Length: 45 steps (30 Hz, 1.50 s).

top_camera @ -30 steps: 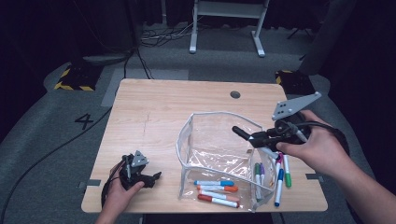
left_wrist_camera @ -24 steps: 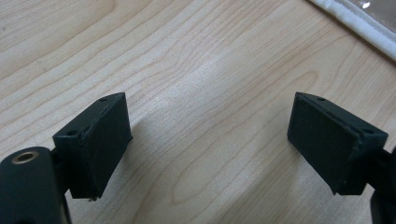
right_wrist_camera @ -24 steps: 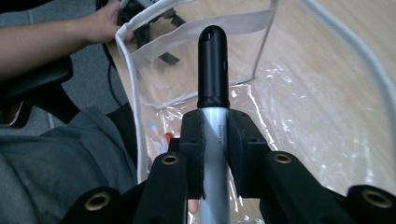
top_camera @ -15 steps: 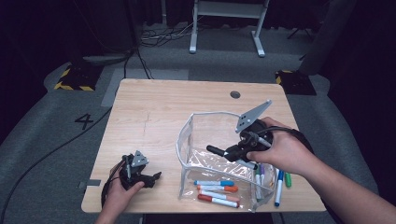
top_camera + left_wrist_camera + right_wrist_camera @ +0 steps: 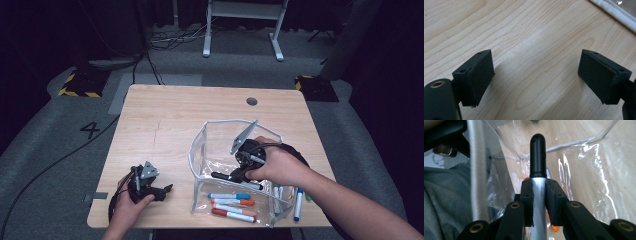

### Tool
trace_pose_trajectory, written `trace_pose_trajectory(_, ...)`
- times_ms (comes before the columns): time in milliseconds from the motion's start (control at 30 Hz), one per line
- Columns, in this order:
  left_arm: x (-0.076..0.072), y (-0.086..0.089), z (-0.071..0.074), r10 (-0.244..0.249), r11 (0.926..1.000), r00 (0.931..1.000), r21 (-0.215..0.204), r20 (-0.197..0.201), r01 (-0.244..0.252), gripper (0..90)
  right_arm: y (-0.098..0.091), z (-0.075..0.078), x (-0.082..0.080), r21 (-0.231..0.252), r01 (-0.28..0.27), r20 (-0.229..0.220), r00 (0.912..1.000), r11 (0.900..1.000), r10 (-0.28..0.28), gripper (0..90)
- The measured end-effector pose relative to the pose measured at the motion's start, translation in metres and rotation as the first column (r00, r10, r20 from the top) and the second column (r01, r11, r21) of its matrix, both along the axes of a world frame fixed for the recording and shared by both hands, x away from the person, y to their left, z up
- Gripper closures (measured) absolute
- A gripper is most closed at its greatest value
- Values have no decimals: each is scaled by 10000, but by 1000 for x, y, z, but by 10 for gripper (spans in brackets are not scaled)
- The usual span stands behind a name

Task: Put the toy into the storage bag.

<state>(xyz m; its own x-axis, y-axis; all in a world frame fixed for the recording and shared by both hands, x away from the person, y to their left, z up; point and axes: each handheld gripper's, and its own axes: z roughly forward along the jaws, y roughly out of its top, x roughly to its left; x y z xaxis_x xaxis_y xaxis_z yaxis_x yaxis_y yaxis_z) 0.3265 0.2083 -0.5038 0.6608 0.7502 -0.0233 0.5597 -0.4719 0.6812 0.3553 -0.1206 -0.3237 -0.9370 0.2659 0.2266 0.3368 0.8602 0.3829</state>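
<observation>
Markers are going into a clear plastic pouch (image 5: 202,150) that stands open near the counter's (image 5: 170,115) front right corner. At the front left corner, the left gripper (image 5: 161,190) rests low over bare wood, its jaws spread wide with nothing between them; the left gripper view has the pouch's white edge (image 5: 616,13) in its upper right corner.

Moving right, the pouch already holds several capped pens lying flat along its front: a blue-capped marker (image 5: 229,196), an orange-capped one (image 5: 233,202) and a red-capped one (image 5: 232,215). That part I judge done.

Above them, inside the pouch's mouth, the right gripper (image 5: 220,176) is clamped on a silver marker with a black cap (image 5: 538,157). In the right gripper view its barrel sits squeezed between the two pads and the cap sticks out straight ahead. Its long axis runs in line with the gripper, cap pointing toward the pouch's left wall and roughly level with the counter, as the high view suggests.

Farther right, a blue marker (image 5: 298,204) and at least a green-tipped one (image 5: 307,197) lie outside the pouch by the front right corner. By my reading the held marker has yet to be released, and those outside remain to be collected.
</observation>
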Motion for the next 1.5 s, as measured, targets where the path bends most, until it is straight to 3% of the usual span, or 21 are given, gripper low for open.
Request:
trace_pose_trajectory(400, 0, 0, 0, 0, 10000, 10000, 0, 0, 0, 135, 15, -41, 12, -367, -323, -877, 9957, 9988, 289, 772)
trace_pose_trajectory(767, 0, 0, 0, -1, 10000, 10000, -1, -1, 1, 135, 19, -75, 14, -1258, -517, -1404, 9895, 9907, 338, 772)
trace_pose_trajectory(1033, 0, 0, 0, -47, 10000, 10000, -19, -27, 46, 135, 18, -84, 14, -1700, -593, -1577, 9870, 9837, 323, 771)
trace_pose_trajectory(1400, 0, 0, 0, -51, 10000, 10000, -41, -51, 51, 135, 15, -94, 14, -1889, -709, -1782, 9833, 9794, 368, 767)
trace_pose_trajectory(1500, 0, 0, 0, -54, 10000, 10000, -29, -40, 54, 135, 14, -95, 14, -1880, -498, -1803, 9835, 9809, 154, 668)
